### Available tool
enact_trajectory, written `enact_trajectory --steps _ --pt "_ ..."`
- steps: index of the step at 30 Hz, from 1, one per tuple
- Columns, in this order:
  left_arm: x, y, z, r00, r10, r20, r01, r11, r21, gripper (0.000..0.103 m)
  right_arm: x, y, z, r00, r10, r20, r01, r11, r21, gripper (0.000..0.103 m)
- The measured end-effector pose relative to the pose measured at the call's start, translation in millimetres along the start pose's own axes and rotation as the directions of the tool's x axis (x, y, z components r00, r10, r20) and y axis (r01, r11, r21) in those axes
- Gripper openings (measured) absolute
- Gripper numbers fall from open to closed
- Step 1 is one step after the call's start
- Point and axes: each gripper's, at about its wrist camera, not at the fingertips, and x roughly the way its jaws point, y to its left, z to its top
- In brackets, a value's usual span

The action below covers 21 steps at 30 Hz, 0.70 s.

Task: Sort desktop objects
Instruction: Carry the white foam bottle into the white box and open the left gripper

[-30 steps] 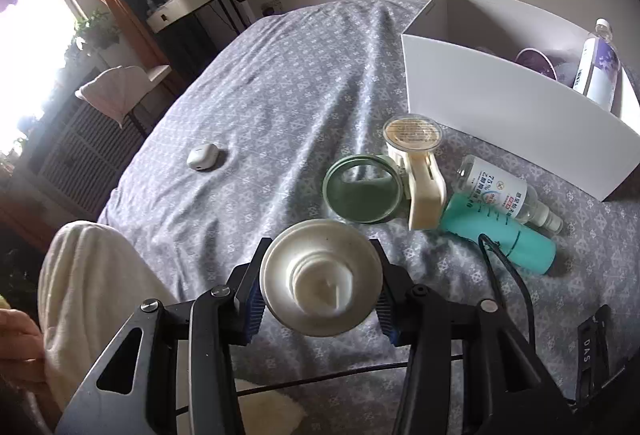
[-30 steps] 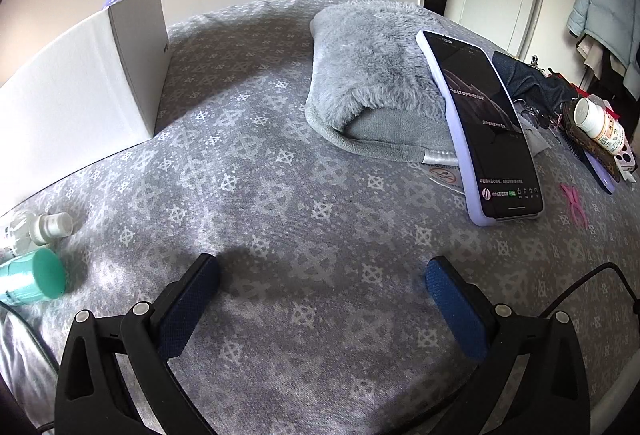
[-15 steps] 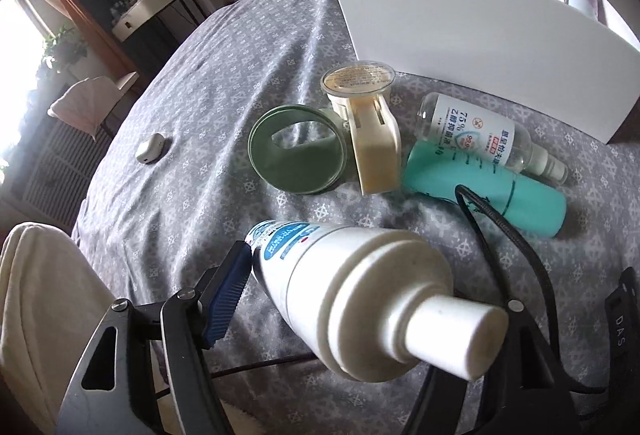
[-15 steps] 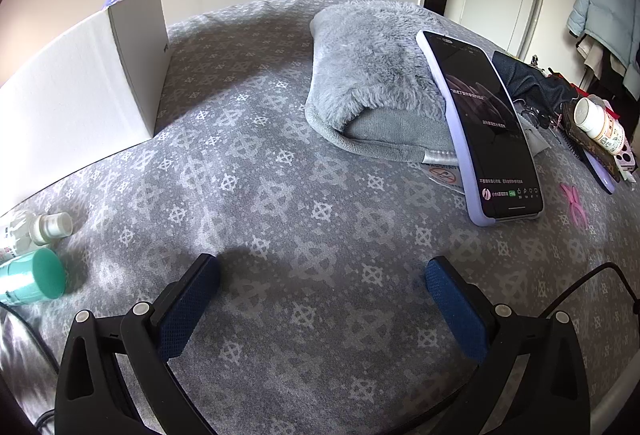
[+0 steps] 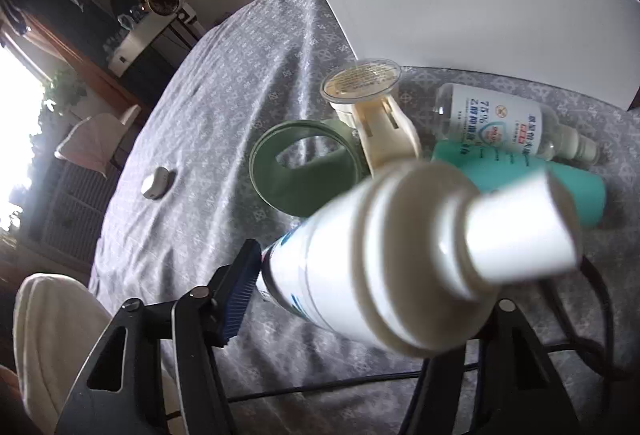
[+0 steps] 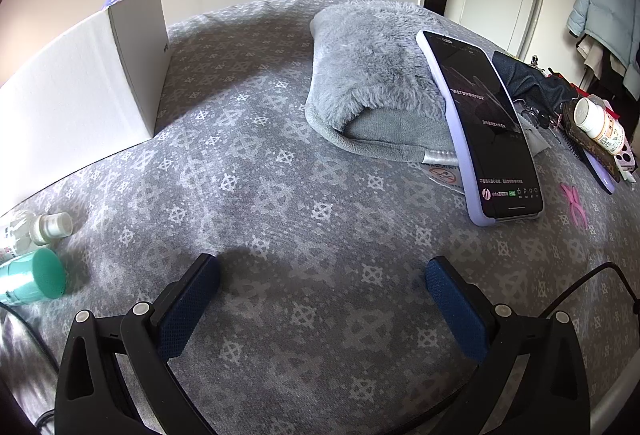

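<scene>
White pump bottle [image 5: 372, 267] (blue-printed label) tilted, nozzle toward camera.

Left gripper [image 5: 360, 295] angled steeply down, jaws closing, white pump bottle [image 5: 400, 255] between them; left blue pad [image 5: 240, 295] touching the bottle's side, right pad hidden behind bottle, so full grip not confirmable. Bottle tilted, nozzle end toward camera. Right gripper [image 6: 322, 299] also pitched down, low over the bed, jaws spread wide, nothing between; both blue pads [image 6: 188, 311] bare.
</scene>
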Motion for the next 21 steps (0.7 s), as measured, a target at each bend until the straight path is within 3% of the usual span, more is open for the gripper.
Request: enact_trajectory --steps 4,12,16,21 --pt "-8 7 4 0.999 0.031 0.042 -0.031 0.999 0.006 0.044 0 0 0 1.0 0.0 0.0 0.0 1.0 0.0 0.103" --pt "-65 -7 28 0.976 0.11 0.19 -0.126 0.989 0.074 0.044 0 0 0 1.0 0.0 0.0 0.0 1.0 0.0 0.103" --pt "-98 -28 68 0.945 0.055 0.324 -0.098 0.988 0.119 0.044 0 0 0 1.0 0.0 0.0 0.0 1.0 0.0 0.103" --pt "-118 -74 117 0.897 -0.084 0.434 -0.029 0.969 0.247 0.044 0 0 0 1.0 0.001 0.001 -0.001 1.0 0.0 0.103"
